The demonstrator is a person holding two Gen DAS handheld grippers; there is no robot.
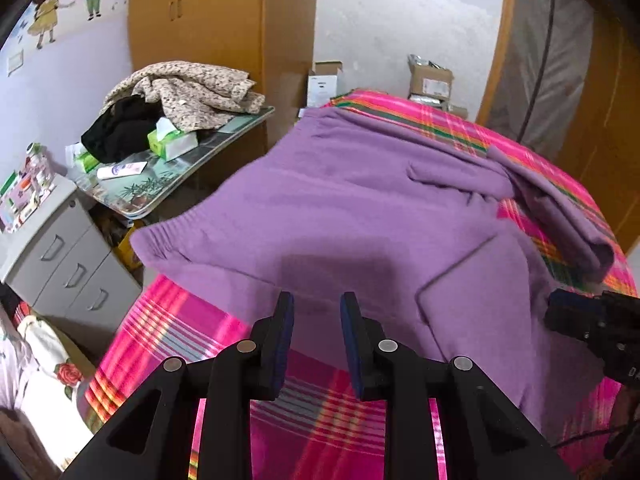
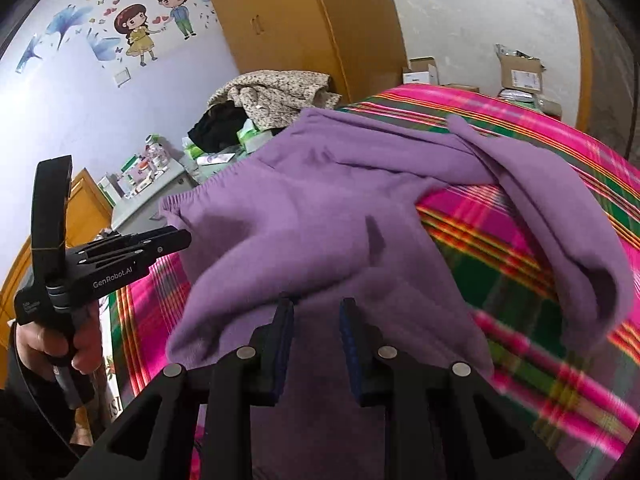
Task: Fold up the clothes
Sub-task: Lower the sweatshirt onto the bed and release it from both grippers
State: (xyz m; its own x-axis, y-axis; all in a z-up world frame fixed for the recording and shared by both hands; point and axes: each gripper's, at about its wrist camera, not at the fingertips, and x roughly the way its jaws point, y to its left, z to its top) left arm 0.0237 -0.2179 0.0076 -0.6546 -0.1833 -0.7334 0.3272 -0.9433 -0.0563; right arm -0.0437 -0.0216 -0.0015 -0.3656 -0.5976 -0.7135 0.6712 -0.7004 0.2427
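A purple sweater (image 1: pixel 340 208) lies spread on a bed with a pink plaid cover (image 1: pixel 168 328), its ribbed hem toward the left edge. One sleeve (image 1: pixel 560 208) is bunched along the right side. My left gripper (image 1: pixel 317 312) hovers open over the sweater's near edge, with nothing between its fingers. My right gripper (image 2: pixel 316 312) is also open, low over the near part of the sweater (image 2: pixel 304 208), with fabric showing behind the gap. The sleeve (image 2: pixel 560 208) hangs in a loop to its right. The left gripper (image 2: pixel 176 238) shows at the left, held by a hand (image 2: pixel 44 340).
A glass-topped side table (image 1: pixel 240 124) left of the bed carries a heap of clothes (image 1: pixel 188 92) and tissue boxes (image 1: pixel 172 142). A grey drawer cabinet (image 1: pixel 72 264) stands nearer. A wooden wardrobe (image 1: pixel 208 20) and cardboard boxes (image 1: pixel 430 80) are beyond the bed.
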